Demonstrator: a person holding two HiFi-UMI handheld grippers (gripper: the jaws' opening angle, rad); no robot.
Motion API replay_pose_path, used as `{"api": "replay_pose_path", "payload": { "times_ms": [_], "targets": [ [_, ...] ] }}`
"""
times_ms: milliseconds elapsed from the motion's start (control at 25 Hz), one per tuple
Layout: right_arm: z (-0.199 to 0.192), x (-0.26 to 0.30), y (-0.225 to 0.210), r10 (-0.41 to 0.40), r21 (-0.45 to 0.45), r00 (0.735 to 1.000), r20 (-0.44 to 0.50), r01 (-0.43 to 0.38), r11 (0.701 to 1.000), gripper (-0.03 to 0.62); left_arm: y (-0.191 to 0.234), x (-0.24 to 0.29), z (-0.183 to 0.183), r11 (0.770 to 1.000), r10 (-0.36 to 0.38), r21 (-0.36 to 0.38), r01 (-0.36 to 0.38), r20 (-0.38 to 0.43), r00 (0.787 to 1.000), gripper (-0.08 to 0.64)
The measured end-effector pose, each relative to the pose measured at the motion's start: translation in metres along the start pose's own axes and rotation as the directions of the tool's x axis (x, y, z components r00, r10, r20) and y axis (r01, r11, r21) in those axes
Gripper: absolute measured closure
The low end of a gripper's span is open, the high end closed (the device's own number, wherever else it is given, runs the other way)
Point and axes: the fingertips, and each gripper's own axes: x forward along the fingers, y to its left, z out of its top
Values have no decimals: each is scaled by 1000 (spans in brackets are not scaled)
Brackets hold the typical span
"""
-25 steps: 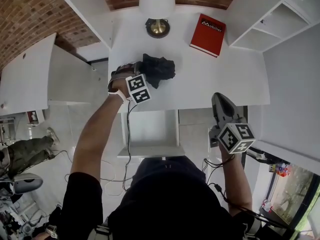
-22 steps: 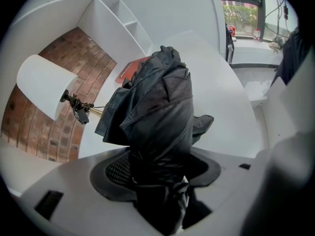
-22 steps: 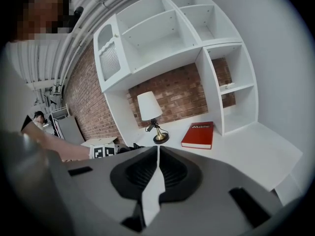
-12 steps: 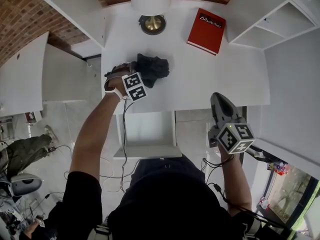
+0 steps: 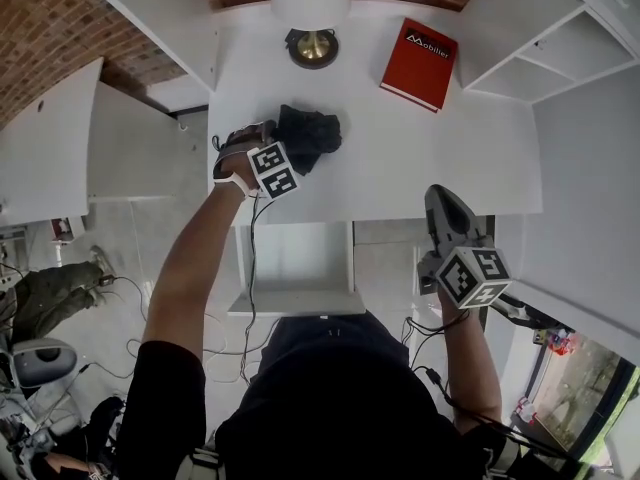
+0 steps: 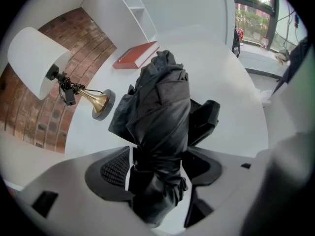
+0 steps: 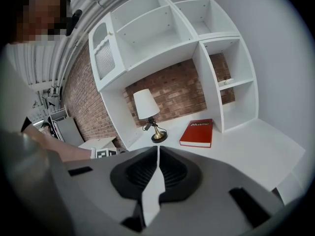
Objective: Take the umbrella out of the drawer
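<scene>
The black folded umbrella (image 5: 310, 136) lies on the white desktop (image 5: 420, 158), out of the open drawer (image 5: 295, 263) below the desk's front edge. My left gripper (image 5: 284, 140) points steeply down over its near end. In the left gripper view the umbrella (image 6: 162, 107) runs between the jaws of the left gripper (image 6: 160, 163), which are opening. A sliver of desk shows between the left pad (image 6: 115, 168) and the fabric. My right gripper (image 5: 441, 196) hangs in front of the desk's right part, jaws together and empty, as the right gripper (image 7: 157, 154) also shows in its own view.
A lamp (image 5: 313, 48) with a brass foot stands at the back of the desk, a red book (image 5: 422, 52) to its right. White shelves (image 5: 540, 28) rise at the right, a white cabinet (image 5: 150, 118) at the left. Cables hang under the drawer.
The left gripper has sunk slightly with the umbrella onto the desktop. The right gripper holds its place in front of the desk.
</scene>
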Motion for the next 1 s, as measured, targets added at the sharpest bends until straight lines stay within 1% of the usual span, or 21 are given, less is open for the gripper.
{"api": "replay_pose_path", "payload": {
  "times_ms": [240, 320, 480, 600, 680, 760, 840, 920, 960, 1000],
  "targets": [
    [9, -2, 10, 1, -30, 1000, 27, 0, 1000, 580, 14, -36, -4, 997, 64, -36, -62, 46, 997, 252],
    [12, -3, 14, -6, -43, 999, 37, 8, 999, 580, 16, -52, -6, 995, 80, -64, -76, 73, 994, 252],
    [25, -7, 26, -9, -69, 997, 73, 14, 998, 580, 16, -88, -11, 983, 88, -172, -62, 144, 986, 253],
    [39, -10, 41, 0, -103, 995, 104, 10, 995, 580, 18, -123, -12, 962, 105, -270, -41, 226, 969, 253],
    [48, -14, 52, 4, -138, 992, 123, 13, 990, 580, 21, -151, -11, 943, 134, -330, -33, 289, 948, 255],
    [58, -19, 64, 4, -171, 988, 153, 23, 985, 580, 26, -181, -9, 918, 180, -397, -25, 358, 916, 264],
    [67, -26, 76, 7, -190, 982, 187, 29, 981, 580, 29, -214, -7, 879, 236, -476, -6, 425, 874, 299],
    [73, -35, 89, 9, -199, 976, 217, 35, 979, 580, 28, -245, -8, 834, 287, -551, 27, 476, 831, 327],
    [76, -39, 95, 8, -204, 973, 231, 41, 978, 580, 28, -259, -8, 814, 311, -580, 43, 497, 810, 337],
    [79, -42, 101, 5, -209, 970, 244, 47, 977, 580, 28, -274, -8, 798, 336, -600, 53, 516, 788, 346]
  ]
}}
